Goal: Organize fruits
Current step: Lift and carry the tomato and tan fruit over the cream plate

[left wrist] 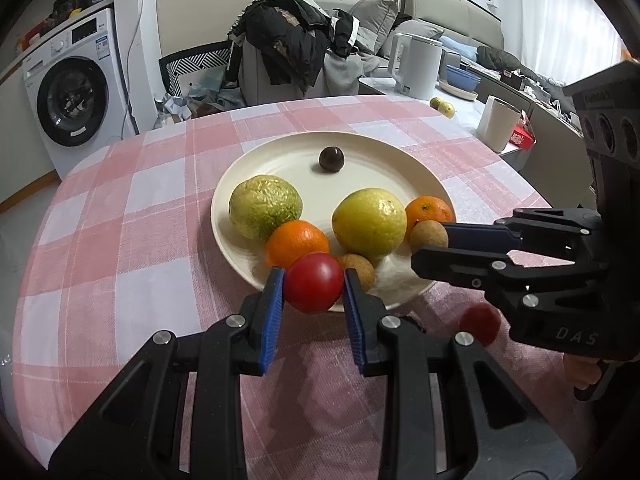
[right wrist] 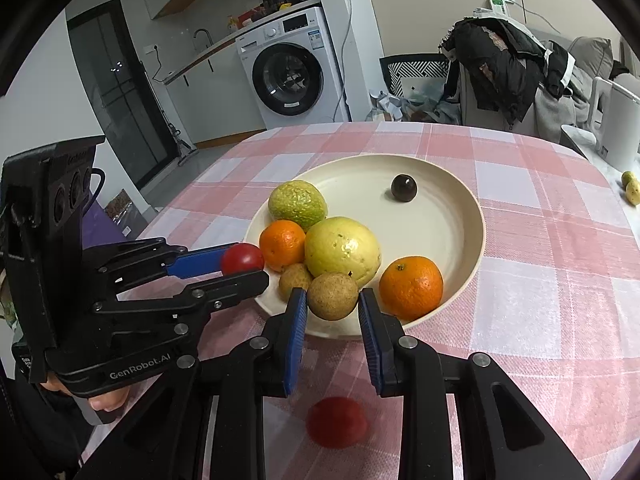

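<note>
In the left wrist view, the left gripper point(left wrist: 314, 284) at lower centre clamps a smooth, glossy red tomato point(left wrist: 314, 282) between ribbed blue pads, over the near rim of a round, matte cream plate point(left wrist: 280, 156). On the plate lie a bumpy green citrus point(left wrist: 264, 206), a smooth yellow-green fruit point(left wrist: 369, 222), two pebbled oranges, tan rough-skinned round fruits and a small dark ball point(left wrist: 331, 159) alone toward the far rim, with bare plate around it. At right, the right gripper point(left wrist: 430, 242) pinches a tan round fruit point(left wrist: 428, 236). A blurred red shape point(left wrist: 479, 323) sits on the woven pink-checked tablecloth point(left wrist: 120, 240), possibly another tomato.

In the right wrist view, the right gripper point(right wrist: 333, 298) grips the tan fruit point(right wrist: 333, 296) at the plate's point(right wrist: 460, 248) near rim; the left gripper point(right wrist: 244, 264), at left, holds the tomato point(right wrist: 242, 258) just beside the rim. Open cloth point(right wrist: 540, 300) spreads right.
</note>
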### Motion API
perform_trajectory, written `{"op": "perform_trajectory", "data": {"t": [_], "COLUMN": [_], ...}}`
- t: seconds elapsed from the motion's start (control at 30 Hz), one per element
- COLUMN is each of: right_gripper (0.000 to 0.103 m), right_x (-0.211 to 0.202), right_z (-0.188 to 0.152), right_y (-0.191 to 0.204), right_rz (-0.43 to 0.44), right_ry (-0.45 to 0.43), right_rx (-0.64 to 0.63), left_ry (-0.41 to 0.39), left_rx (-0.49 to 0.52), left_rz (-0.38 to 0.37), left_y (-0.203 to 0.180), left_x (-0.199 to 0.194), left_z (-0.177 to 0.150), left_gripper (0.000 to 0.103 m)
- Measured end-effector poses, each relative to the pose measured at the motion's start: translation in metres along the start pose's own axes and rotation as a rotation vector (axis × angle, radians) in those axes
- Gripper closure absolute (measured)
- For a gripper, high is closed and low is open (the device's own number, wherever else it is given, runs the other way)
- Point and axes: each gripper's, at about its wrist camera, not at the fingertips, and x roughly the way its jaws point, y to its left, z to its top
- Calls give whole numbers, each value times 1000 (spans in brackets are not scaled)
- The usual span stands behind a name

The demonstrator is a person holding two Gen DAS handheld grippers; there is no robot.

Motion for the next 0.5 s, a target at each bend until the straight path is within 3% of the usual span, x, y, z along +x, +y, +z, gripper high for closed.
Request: {"op": "perform_trajectory", "data": {"t": [0.5], "right_gripper": [75], "right_x": [10], "right_z": [4], "right_y": [-15], "right_rz": [-15], "right_ry": [13], "right_rx": [36], "left_ry": [1], "left_rx": [-11], "left_rz": [-2], "left_y": [11], "left_x": [22], "left_z": [14], "left_gripper": [77]}}
